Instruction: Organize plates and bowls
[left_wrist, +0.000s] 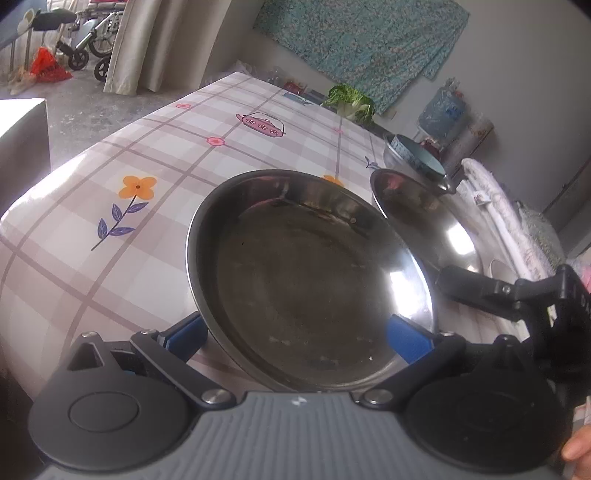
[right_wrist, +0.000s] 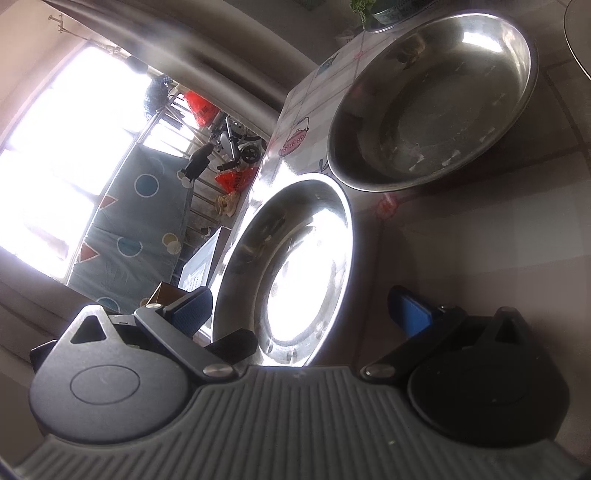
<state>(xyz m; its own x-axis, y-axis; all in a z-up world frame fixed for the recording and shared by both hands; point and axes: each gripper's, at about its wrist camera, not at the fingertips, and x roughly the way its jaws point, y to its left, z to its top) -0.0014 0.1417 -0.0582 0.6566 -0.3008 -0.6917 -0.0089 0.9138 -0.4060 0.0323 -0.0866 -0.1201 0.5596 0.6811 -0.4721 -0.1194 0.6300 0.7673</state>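
A steel plate (left_wrist: 303, 280) lies between the blue pads of my left gripper (left_wrist: 297, 338), whose jaws stand wide open on either side of its near rim. The right wrist view shows the same plate (right_wrist: 303, 258) shining brightly between the spread fingers of my right gripper (right_wrist: 301, 310), close to the left finger. A black finger of the right gripper (left_wrist: 461, 282) reaches in from the right beside this plate. A second steel plate (left_wrist: 424, 218) sits just beyond on the table, also visible in the right wrist view (right_wrist: 432, 96). Behind it, a blue bowl (left_wrist: 417, 155) is nested in a steel bowl (left_wrist: 389, 155).
The table (left_wrist: 166, 147) has a checked, flowered cloth, and its left and near edges are close by. A cabbage (left_wrist: 351, 99) and jars stand at the far end. Rolled white cloth (left_wrist: 498, 206) lies off the right side. A person's fingertip (left_wrist: 576, 446) shows at bottom right.
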